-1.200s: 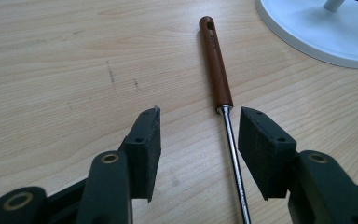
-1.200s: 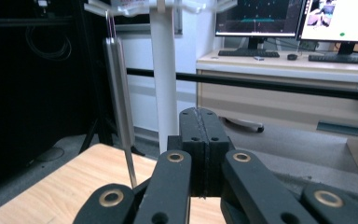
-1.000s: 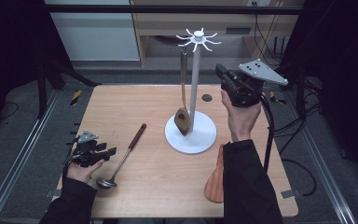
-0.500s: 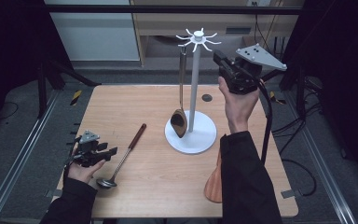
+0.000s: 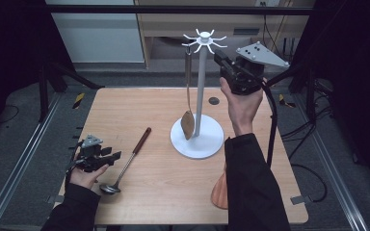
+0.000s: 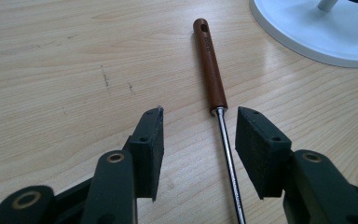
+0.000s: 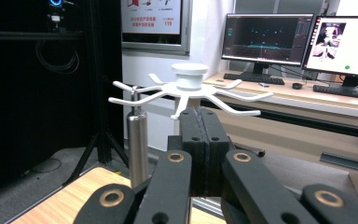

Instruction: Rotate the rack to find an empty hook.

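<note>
- At the desk's (image 5: 139,103) left edge, the left claw (image 5: 107,156) is hovering low with its jaws apart and has just been narrowing them; in the left gripper view the steel shaft of the ladle (image 6: 216,105) is running between the two pads (image 6: 260,147), untouched by either.
- Just right of that claw, the ladle (image 5: 127,161) is lying flat on the wood, bowl toward the near edge and brown handle pointing at the white rack (image 5: 201,89).
- At the middle, a wooden spoon (image 5: 188,103) is hanging from one of the rack's arms, its bowl just above the round base.
- At the right, the right claw (image 5: 220,60) is sitting clenched on nothing, raised beside the rack's top.
- Near the front edge, an orange cone-shaped object (image 5: 220,190) is standing partly behind the right sleeve.
</note>
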Available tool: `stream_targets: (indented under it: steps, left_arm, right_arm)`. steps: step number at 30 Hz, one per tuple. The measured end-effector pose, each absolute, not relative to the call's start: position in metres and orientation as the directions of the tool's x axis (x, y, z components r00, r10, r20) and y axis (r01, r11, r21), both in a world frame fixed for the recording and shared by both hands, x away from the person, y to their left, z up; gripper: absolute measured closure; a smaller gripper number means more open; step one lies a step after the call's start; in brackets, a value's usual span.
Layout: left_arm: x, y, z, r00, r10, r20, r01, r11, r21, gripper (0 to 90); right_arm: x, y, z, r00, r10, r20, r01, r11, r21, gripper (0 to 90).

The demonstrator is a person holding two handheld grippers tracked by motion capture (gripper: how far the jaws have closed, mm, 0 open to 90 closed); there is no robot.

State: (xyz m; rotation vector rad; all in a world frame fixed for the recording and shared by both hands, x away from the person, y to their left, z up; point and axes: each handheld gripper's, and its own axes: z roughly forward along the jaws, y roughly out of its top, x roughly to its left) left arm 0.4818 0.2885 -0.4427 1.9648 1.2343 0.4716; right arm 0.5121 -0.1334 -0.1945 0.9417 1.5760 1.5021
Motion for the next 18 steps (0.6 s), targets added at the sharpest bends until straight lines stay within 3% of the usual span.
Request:
stream_targets:
  steps: [18]
  left_arm:
    - [0.4822, 0.2887, -0.4417, 0.462, 0.883, -0.083, 0.617, -0.253, 0.745, 51.6]
  right_arm:
    - [0.5122, -0.1238, -0.1914, -0.454, 0.89, -0.043, 0.016, 0.056, 0.998, 90.0]
